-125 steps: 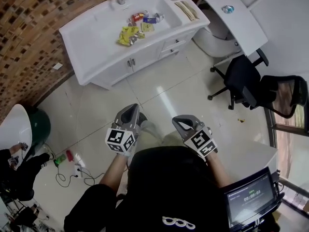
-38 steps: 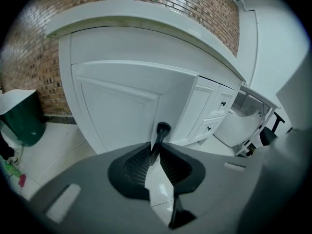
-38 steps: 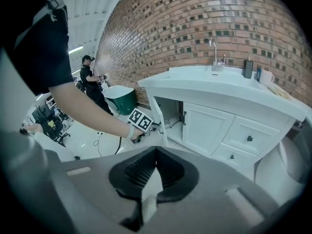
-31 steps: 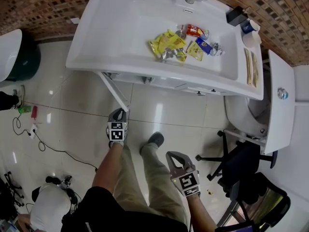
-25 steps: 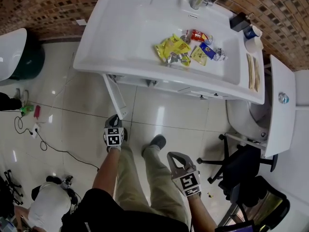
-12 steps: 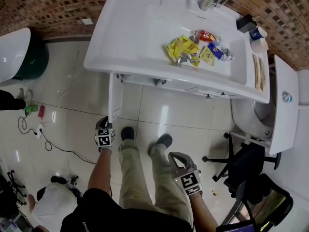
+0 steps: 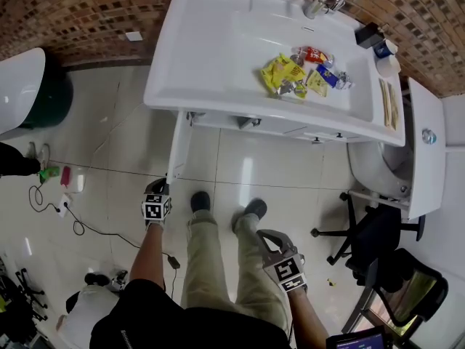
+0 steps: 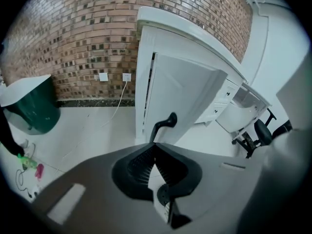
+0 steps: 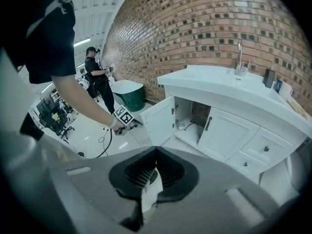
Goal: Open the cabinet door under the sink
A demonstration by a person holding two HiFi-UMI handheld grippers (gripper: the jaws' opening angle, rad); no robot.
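Note:
The white cabinet door [image 7: 178, 147] under the sink [image 7: 218, 49] stands swung out, roughly square to the cabinet front. My left gripper [image 7: 158, 186] is at the door's free edge. In the left gripper view it [image 8: 155, 145] is shut on the lower end of the black door handle [image 8: 163, 126]. My right gripper [image 7: 267, 237] hangs by the person's right leg, away from the cabinet, shut with nothing in it [image 9: 156, 150]. The right gripper view shows the open door [image 9: 158, 121], the dark cabinet inside [image 9: 187, 118] and the neighbouring door [image 9: 226, 133] still closed.
Several snack wrappers [image 7: 290, 75] lie in the sink basin near the faucet [image 7: 325, 0]. A black office chair [image 7: 378, 231] stands at the right, a green bin [image 7: 51, 93] at the left. Cables [image 7: 65, 202] trail on the tiled floor.
Five seconds ago the door was closed and both grippers were far off. Over the last second the door swung further out as my left gripper pulled it left and back.

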